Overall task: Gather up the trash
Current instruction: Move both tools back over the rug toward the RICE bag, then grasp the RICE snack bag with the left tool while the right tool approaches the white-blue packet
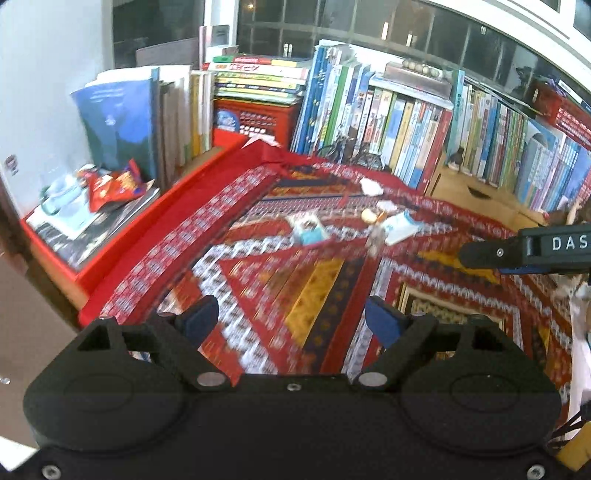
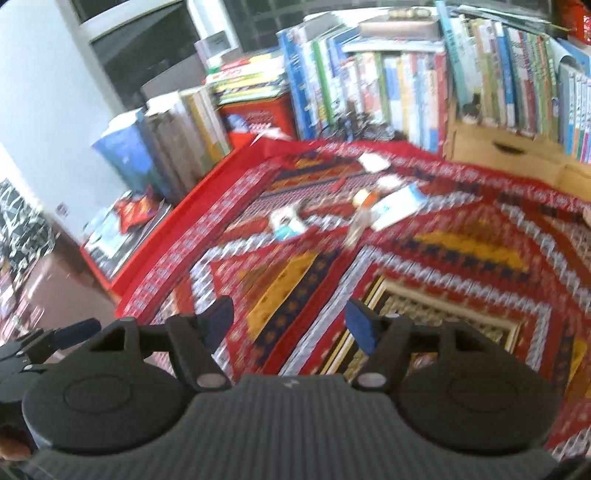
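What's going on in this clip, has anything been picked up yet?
Not yet. A person holds two grippers above a table covered with a patterned red cloth. The left gripper and the right gripper are both open and empty. The litter lies further ahead on the cloth: a small blue and white wrapper, a white packet and crumpled paper. Books line the far edge.

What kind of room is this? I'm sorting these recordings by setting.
Probably a home study or reading corner: long rows of books stand along dark windows, and a patterned red cloth covers a table strewn with wrappers.
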`<state>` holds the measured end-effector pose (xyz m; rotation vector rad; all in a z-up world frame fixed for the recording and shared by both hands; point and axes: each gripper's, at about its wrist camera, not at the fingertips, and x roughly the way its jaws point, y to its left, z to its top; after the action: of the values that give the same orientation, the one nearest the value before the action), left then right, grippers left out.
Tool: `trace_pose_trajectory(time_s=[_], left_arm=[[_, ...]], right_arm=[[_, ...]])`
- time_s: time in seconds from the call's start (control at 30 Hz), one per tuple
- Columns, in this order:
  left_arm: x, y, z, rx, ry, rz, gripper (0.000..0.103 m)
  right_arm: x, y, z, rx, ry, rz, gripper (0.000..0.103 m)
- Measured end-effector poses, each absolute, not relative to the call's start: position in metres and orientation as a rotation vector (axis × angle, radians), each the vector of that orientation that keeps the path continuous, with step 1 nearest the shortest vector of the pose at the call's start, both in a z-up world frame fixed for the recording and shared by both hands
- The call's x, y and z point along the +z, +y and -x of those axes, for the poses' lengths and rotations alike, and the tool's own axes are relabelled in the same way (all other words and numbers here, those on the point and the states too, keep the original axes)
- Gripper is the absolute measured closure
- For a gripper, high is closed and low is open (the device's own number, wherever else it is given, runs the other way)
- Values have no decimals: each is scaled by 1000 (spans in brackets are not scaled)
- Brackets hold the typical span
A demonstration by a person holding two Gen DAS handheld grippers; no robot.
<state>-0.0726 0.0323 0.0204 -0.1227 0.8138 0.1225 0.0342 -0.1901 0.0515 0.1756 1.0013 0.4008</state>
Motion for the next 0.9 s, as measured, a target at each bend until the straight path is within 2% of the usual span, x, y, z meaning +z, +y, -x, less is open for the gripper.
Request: trace_pose_trajectory(time_s=[0.27,0.47,0.7,0.83,0.9], left_arm=[[3,19,-26,146,840,189,17],[-33,22,-97,232,873,247,18],[-78,32,-157,332,939,278,19],[-103,40,-186,368,976,262,20],[-115,43,-198,383,1003,257,23]], right_arm=[[36,-227,-118,342,999,-170,26],[4,-252,-178,285,1072,-211,26],[-50,-262,-241,261,1226,-276,26],[-87,-256,-284,228,1396,-353,26],[-106,-252,-304,158,1484,-392,26]])
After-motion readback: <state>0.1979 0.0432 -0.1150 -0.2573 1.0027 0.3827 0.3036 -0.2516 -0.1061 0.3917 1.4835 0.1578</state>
